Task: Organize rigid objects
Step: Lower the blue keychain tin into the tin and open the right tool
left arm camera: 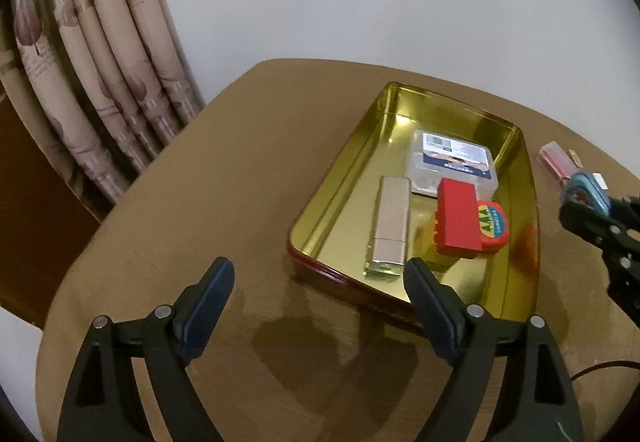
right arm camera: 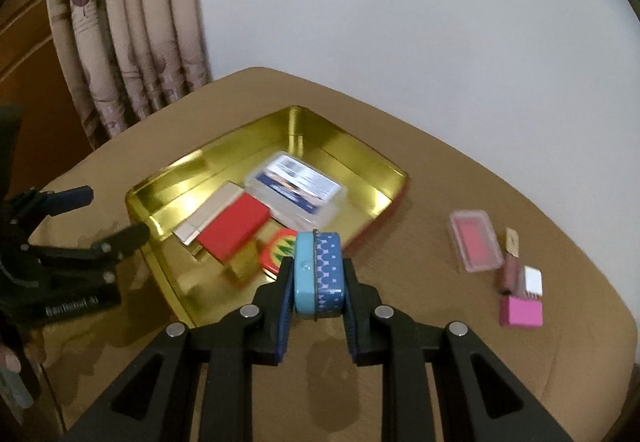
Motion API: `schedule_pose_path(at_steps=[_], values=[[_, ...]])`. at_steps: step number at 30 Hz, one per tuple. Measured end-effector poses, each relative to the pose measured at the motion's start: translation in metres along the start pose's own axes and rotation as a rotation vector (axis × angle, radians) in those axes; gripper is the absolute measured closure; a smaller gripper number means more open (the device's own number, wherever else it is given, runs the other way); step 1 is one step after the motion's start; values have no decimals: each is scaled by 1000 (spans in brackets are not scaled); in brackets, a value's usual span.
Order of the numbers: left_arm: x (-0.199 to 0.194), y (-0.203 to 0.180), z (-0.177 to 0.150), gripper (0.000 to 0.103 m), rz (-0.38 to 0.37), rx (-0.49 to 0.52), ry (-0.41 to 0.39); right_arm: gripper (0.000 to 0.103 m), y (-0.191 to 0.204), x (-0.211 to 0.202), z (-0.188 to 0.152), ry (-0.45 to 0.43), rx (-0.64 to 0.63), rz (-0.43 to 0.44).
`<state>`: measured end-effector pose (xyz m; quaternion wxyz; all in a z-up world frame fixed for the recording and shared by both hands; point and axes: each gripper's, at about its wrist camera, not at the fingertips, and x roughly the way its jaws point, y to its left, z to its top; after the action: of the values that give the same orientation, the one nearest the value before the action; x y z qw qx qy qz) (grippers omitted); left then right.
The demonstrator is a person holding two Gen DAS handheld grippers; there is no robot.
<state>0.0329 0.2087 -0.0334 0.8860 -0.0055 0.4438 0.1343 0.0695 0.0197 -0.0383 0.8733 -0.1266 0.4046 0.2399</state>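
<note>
The right gripper (right arm camera: 319, 282) is pinching a blue tin (right arm camera: 319, 274) at the tray's (right arm camera: 168, 185) 6 o'clock rim, while the left gripper (left arm camera: 320, 282) is hanging spread and empty.

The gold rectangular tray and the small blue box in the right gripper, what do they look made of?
Gold rectangular tray: likely tin-plated metal, glossy, since its walls mirror the things inside. Small blue box: probably a painted tin with a printed lid, judging by its smooth sheen and seam; plastic is possible.
</note>
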Motion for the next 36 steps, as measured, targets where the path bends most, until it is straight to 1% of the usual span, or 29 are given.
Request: schedule_pose_path(at_steps=[3,5,7,9,15,17,20,25,28,32,33,34,35,36], values=[[-1,2,1,18,-3,10,-8,82,16,8,11,28,-51,-16],[-1,5,1,18,-11,-2,-5,81,23,17,17,62,-69,-24],[0,7,2,18,-21,-20,9,82,30,24,22,74,-96,-38],[0,10,3,18,-31,-32,9,82,39,31,25,85,-149,-68],[0,13,6,16,-29,-42,6,82,54,56,28,141,-209,-93],[2,12,5,16,-27,-37,12,82,52,63,27,153,-199,-91],[3,9,5,15,-18,-23,13,82,44,72,29,172,-111,-16],[4,8,4,15,-11,-16,11,82,46,79,35,169,-97,4],[5,9,4,14,-11,-20,18,81,50,83,36,169,-114,-8],[6,9,5,14,-8,-21,18,81,46,83,33,171,-99,-4],[6,9,5,14,-9,-24,18,79,46,83,33,167,-97,-9],[6,9,4,14,-9,-23,20,72,45,83,33,165,-94,-9],[6,8,4,14,-13,-23,20,68,45,81,33,162,-91,-14],[5,8,4,14,-14,-22,20,59,44,79,33,156,-88,-26]])
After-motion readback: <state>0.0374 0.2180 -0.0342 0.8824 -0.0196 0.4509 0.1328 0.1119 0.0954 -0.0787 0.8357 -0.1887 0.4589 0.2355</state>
